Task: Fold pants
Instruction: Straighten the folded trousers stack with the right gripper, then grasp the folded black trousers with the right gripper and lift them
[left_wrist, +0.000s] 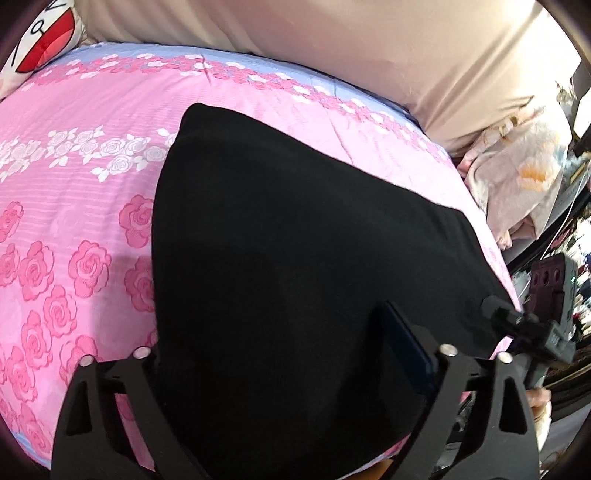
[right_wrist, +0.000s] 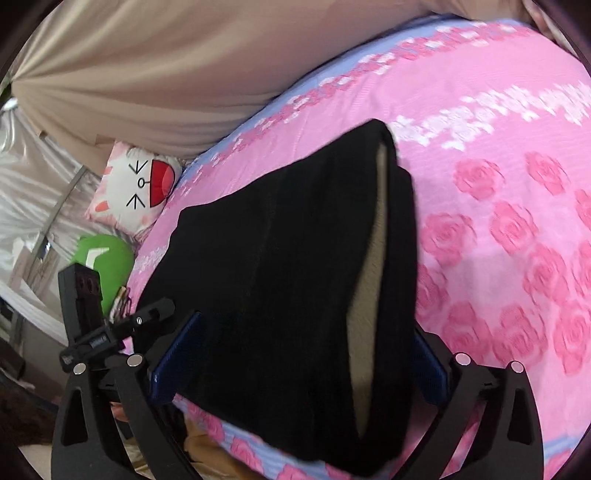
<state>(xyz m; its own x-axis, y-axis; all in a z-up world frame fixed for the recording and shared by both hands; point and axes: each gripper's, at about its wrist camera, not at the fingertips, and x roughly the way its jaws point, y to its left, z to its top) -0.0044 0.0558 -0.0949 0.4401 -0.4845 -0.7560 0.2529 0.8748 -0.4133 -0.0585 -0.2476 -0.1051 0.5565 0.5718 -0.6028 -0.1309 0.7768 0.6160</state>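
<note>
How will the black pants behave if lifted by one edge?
The pants will probably droop and unfold, since the cloth already sags limply. They look thick and lined, so perhaps heavyish. They seem unlikely to slide on the sheet.

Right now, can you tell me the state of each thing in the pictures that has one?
black pants: folded flat on the bed, with a tan lining showing at one open edge.
left gripper: jaws wide apart over the pants, gripping nothing.
right gripper: jaws wide apart on either side of the pants.
pink rose bedsheet: spread smooth.
cartoon pillow: lying at the bed's edge.
</note>
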